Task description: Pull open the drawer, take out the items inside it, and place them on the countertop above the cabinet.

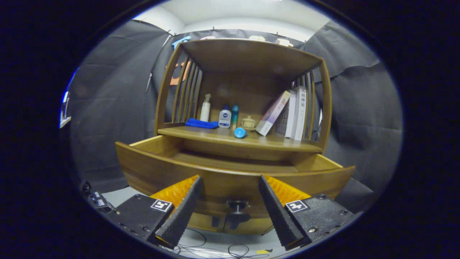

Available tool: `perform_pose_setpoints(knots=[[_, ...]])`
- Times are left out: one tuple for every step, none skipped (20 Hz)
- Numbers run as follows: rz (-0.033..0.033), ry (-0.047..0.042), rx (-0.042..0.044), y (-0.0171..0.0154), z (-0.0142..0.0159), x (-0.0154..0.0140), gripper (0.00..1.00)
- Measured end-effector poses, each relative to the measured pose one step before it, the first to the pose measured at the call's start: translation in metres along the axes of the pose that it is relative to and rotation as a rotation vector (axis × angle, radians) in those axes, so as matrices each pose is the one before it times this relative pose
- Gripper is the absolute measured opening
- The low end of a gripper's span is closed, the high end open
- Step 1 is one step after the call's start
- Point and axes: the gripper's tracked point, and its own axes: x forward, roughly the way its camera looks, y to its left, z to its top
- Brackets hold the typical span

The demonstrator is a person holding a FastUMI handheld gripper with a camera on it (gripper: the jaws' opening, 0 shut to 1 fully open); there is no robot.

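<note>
The wooden cabinet's drawer (230, 180) is pulled out toward me, and its inside is hidden behind its front panel. Its dark knob (237, 208) sits low on the drawer front, between my fingers. My gripper (230, 185) is open, its fingers spread to either side of the knob and touching nothing. On the countertop (273, 143) above the drawer lies a small blue object (240, 133) near the front edge.
At the back of the countertop stand a white spray bottle (205, 108), a white-and-blue bottle (225, 117), a teal bottle (234, 116), a small lidded jar (248, 122), a folded blue cloth (202, 123) and leaning books (287, 113). Cables lie on the floor below.
</note>
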Motion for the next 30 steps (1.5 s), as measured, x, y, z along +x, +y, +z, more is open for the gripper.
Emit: perform_pose_setpoints(knots=[[0.00113, 0.01225, 0.01315, -0.00077, -0.00617, 0.00076, 1.0], [0.00483, 0.00891, 0.00582, 0.00035, -0.00493, 0.00162, 1.0], [-0.01245, 0.00623, -0.00165, -0.00538, -0.00165, 0.00367, 1.0], [-0.01616, 0.00725, 0.00211, -0.00497, -0.00113, 0.00365, 1.0], [-0.00788, 0.01043, 0.01368, -0.00185, -0.00222, 0.00262, 1.0], [-0.01212, 0.00265, 0.01592, 0.00018, -0.00138, 0.00156, 1.0], [-0.00283, -0.00659, -0.00086, 0.00025, -0.00074, 0.00169, 1.0], [-0.01129, 0.00075, -0.01726, -0.00044, -0.00199, 0.00043, 1.0], [-0.00895, -0.00603, -0.02017, 0.00024, 0.00039, -0.0007, 1.0], [-0.00416, -0.00078, -0.01515, 0.00134, 0.0002, 0.0002, 1.0], [-0.00306, -0.00644, -0.0059, 0.00098, -0.0002, 0.0009, 1.0], [-0.00013, -0.00666, -0.00002, 0.00058, 0.00331, 0.00223, 1.0], [0.00176, -0.00749, 0.00034, 0.00007, 0.00377, 0.00311, 1.0], [0.00213, 0.01239, 0.00987, 0.00018, 0.00069, 0.00599, 1.0], [0.00365, 0.00635, 0.01116, -0.00031, 0.00071, 0.00198, 1.0], [0.00278, 0.00168, 0.0045, -0.00056, 0.00483, 0.00643, 1.0], [0.00375, 0.00895, 0.00103, 0.00041, -0.0014, 0.00315, 1.0], [0.00032, 0.00223, -0.00392, -0.00017, 0.00304, 0.00651, 1.0], [-0.00035, 0.00899, -0.00359, -0.00112, -0.00204, 0.00157, 1.0], [-0.00137, 0.00045, -0.00259, 0.00082, 0.00301, 0.00366, 1.0], [0.00008, 0.00749, -0.00001, -0.00016, -0.00116, 0.00406, 1.0], [0.00104, 0.00081, 0.00144, 0.00046, 0.00216, 0.00403, 1.0], [0.00203, 0.00254, 0.00548, 0.00003, 0.00058, 0.00366, 1.0], [0.00119, 0.00275, 0.00176, 0.00047, 0.00169, 0.00358, 1.0], [-0.00282, 0.00197, 0.00055, -0.00132, 0.00032, 0.00343, 1.0], [-0.00155, 0.0025, 0.00007, -0.00068, 0.00104, 0.00395, 1.0], [-0.00433, 0.00069, 0.00103, -0.00016, 0.00058, 0.00343, 1.0], [0.00015, -0.00017, 0.00055, -0.00018, 0.00077, 0.0033, 1.0], [0.00068, -0.00125, -0.00068, 0.00056, -0.00031, 0.00358, 1.0], [-0.00089, -0.00006, -0.00182, 0.00028, 0.00107, 0.00352, 1.0]])
